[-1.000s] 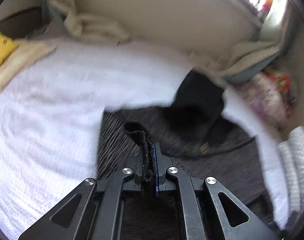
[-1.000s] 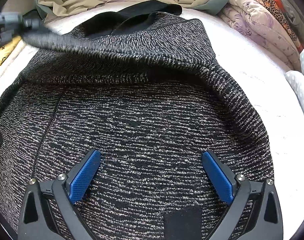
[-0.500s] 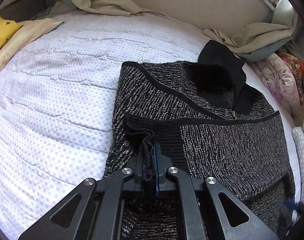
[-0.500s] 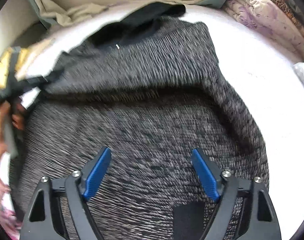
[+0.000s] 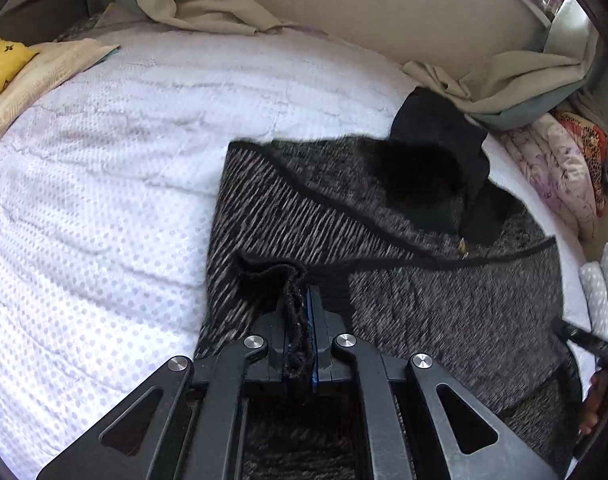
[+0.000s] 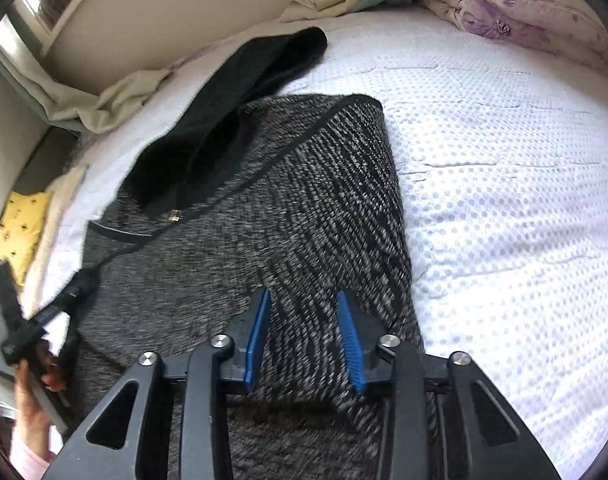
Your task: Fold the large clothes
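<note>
Currently the left hand-held gripper (image 5: 302,316) has its jaws pressed together on a bunched black edge of the sweater (image 5: 403,280); the pinched fabric stands up between the blue pads and trails forward from the fingertips. In the right wrist view the same left hand-held gripper shows at the far left, with a hand (image 6: 32,396) around its handle, at the sweater's left border.

The right hand-held gripper (image 6: 304,340) has its jaws partly apart, at a narrow gap. Grey-and-black knit fills the space between the blue pads (image 6: 258,340). Whether the pads touch the fabric or sit just above it cannot be told.

The sweater lies on the bed (image 5: 104,200), on a white dotted cover, with its long axis running away from both cameras toward the headboard (image 5: 343,8). Its black collar (image 6: 244,120) lies at the far end, nearest the headboard, next to a crumpled beige sheet (image 5: 503,84). A small metal zipper pull (image 6: 174,216) sits just below the collar. A black-trimmed edge crosses the garment diagonally, with one layer of knit lying over another.

A yellow pillow (image 5: 0,64) rests at the bed's left edge, and a floral quilt (image 6: 523,12) is piled at the right.
</note>
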`<action>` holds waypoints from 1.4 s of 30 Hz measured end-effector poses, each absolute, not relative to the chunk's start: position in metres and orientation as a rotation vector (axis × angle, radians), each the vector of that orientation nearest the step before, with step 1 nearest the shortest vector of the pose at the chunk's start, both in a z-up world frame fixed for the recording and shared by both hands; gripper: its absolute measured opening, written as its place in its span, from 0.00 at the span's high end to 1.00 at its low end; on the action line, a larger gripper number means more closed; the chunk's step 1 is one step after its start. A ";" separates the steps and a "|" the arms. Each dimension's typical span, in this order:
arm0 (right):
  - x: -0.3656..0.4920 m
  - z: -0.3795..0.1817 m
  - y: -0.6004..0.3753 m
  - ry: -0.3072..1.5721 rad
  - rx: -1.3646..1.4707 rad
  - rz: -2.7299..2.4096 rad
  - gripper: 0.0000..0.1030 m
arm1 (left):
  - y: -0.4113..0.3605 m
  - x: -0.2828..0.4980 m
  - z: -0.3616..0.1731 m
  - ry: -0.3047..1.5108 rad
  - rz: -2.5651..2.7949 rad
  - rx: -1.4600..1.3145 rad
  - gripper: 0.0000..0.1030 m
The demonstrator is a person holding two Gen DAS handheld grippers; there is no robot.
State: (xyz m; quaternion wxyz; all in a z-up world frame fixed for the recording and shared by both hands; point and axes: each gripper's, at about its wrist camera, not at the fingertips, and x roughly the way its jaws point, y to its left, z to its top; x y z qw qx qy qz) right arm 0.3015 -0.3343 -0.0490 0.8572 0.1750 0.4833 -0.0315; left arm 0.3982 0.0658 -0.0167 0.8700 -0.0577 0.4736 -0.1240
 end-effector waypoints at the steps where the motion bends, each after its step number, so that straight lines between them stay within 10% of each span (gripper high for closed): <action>1: 0.302 -0.050 -0.335 1.016 0.354 -0.084 0.84 | 0.064 0.399 -0.011 0.970 -0.267 -0.130 0.91; 3: 0.304 -0.052 -0.334 1.019 0.328 -0.146 1.00 | 0.064 0.399 0.000 0.932 -0.286 -0.149 0.91; 14: 0.304 -0.057 -0.333 1.006 0.270 -0.189 1.00 | 0.068 0.383 -0.012 1.050 -0.212 0.026 0.82; 19: 0.290 -0.040 -0.326 1.013 0.218 -0.170 0.94 | 0.074 0.366 0.016 1.004 -0.071 0.174 0.48; 42: 0.280 -0.057 -0.304 1.040 0.186 -0.110 0.83 | 0.035 0.353 -0.019 1.002 -0.143 0.241 0.41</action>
